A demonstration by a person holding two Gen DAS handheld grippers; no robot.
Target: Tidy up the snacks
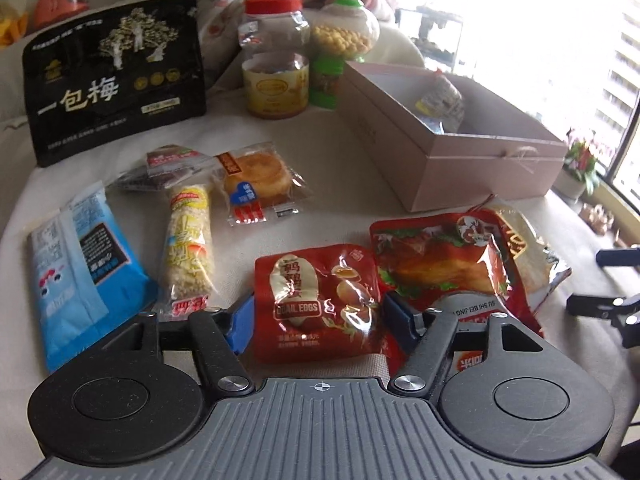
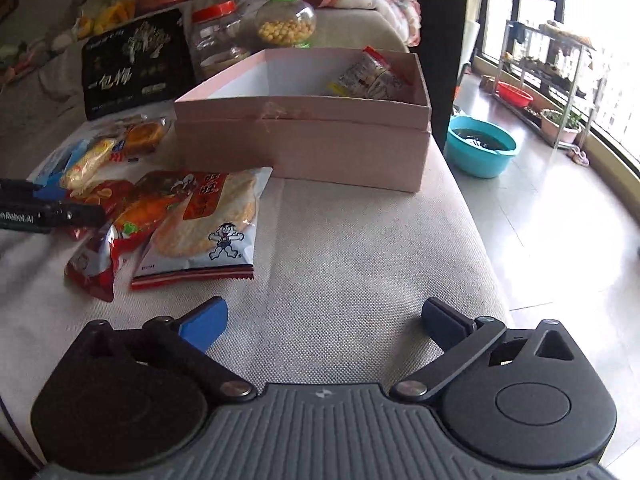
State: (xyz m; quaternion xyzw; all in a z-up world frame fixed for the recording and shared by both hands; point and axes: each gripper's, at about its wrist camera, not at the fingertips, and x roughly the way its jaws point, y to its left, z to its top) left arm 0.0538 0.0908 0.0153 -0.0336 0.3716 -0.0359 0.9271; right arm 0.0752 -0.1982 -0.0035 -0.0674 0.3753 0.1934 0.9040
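In the left wrist view my left gripper is open, its blue pads on either side of a red quail-egg packet that lies flat on the beige cloth. A bigger red bag overlaps a white rice-cracker bag just to the right. Behind them stands an open pink box with one snack packet inside. My right gripper is open wide over bare cloth, nothing between its fingers. The left gripper shows at the left edge of the right wrist view.
A blue packet, a yellow rice bar and a wrapped cake lie to the left. A black bag, a red-lidded jar and a green-capped jar stand behind. The table's edge drops to a floor with a teal basin.
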